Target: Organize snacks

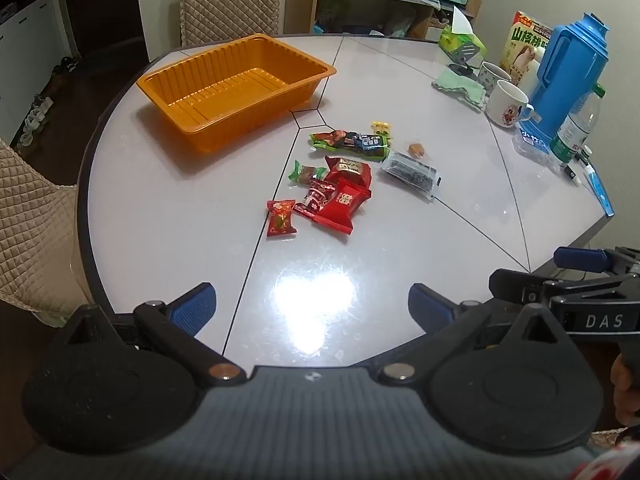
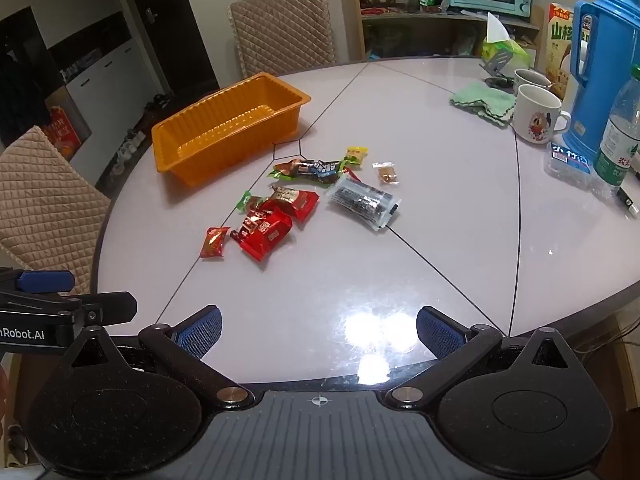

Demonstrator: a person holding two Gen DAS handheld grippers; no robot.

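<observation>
An empty orange tray (image 1: 236, 84) (image 2: 228, 128) stands at the far left of the round table. A cluster of wrapped snacks lies mid-table: red packets (image 1: 342, 200) (image 2: 266, 232), a small red candy (image 1: 281, 218) (image 2: 215, 241), a green-ended candy (image 1: 306, 173), a long dark bar (image 1: 352, 142) (image 2: 314, 169), a clear packet with dark contents (image 1: 412, 174) (image 2: 364, 200), a yellow candy (image 2: 356, 156) and a small brown sweet (image 1: 417, 149) (image 2: 387, 172). My left gripper (image 1: 312, 306) is open and empty over the near table edge. My right gripper (image 2: 319, 330) is open and empty, beside it.
At the right edge stand a blue thermos (image 1: 568, 76) (image 2: 600, 68), two mugs (image 2: 534, 112), a water bottle (image 2: 618, 140), a green cloth (image 2: 482, 102), a tissue pack (image 1: 460, 40) and a carton (image 1: 524, 44). Quilted chairs (image 2: 284, 32) stand behind and left of the table.
</observation>
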